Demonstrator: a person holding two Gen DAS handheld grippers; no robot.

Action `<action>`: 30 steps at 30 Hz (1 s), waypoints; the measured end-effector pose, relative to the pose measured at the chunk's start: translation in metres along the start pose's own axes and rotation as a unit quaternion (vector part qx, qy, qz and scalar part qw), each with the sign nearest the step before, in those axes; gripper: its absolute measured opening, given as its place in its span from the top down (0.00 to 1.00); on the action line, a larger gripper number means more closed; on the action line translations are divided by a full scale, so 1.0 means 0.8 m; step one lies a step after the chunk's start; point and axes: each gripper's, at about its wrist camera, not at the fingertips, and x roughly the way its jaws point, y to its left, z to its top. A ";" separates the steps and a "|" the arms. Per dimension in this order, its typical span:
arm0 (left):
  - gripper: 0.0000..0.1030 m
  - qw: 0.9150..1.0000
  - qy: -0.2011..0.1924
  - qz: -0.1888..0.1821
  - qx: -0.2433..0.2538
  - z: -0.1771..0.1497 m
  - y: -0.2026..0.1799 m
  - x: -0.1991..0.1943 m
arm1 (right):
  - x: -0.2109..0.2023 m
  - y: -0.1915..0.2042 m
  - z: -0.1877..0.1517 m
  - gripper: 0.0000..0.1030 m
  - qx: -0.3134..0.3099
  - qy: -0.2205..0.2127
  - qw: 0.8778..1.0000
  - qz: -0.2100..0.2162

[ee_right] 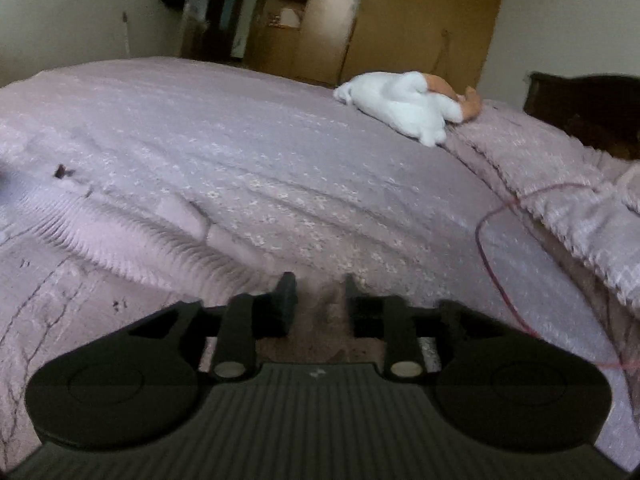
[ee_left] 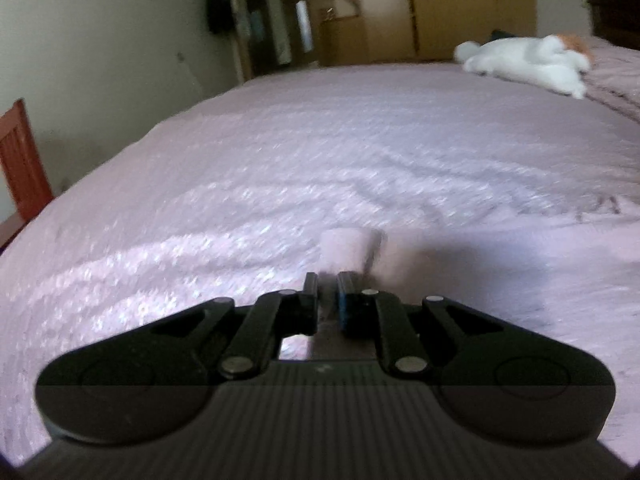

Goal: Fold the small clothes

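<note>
Left gripper (ee_left: pixel 328 280) pinches pink garment (ee_left: pixel 360 252); right gripper (ee_right: pixel 320 292) narrow, maybe gripping cloth. Thin fabric may slip.

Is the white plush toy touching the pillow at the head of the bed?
Touching. In the right wrist view the white plush toy lies against the pillow, no gap visible.

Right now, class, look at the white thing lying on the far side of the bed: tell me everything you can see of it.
The white soft toy looks plush and limp, lying flat on its side on the pink bedspread, near the far edge beside the pillow end. An orange patch shows at one end. Stubby limbs or folds stick out, but blur hides detail. Only the bedding touches it; neither hand-held gripper is near it.
</note>
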 end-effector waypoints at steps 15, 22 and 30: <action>0.74 0.999 0.009 -0.039 -0.035 -0.004 -0.002 -0.044 | 0.024 -0.112 -0.002 0.33 0.299 0.049 0.935 0.182; 0.66 0.997 0.012 -0.071 -0.036 -0.015 -0.021 -0.066 | 0.061 -0.114 -0.016 0.54 0.331 0.087 0.913 0.221; 0.66 0.998 0.019 -0.054 -0.020 -0.027 -0.032 -0.058 | 0.024 -0.086 0.003 0.89 0.210 -0.027 0.964 0.164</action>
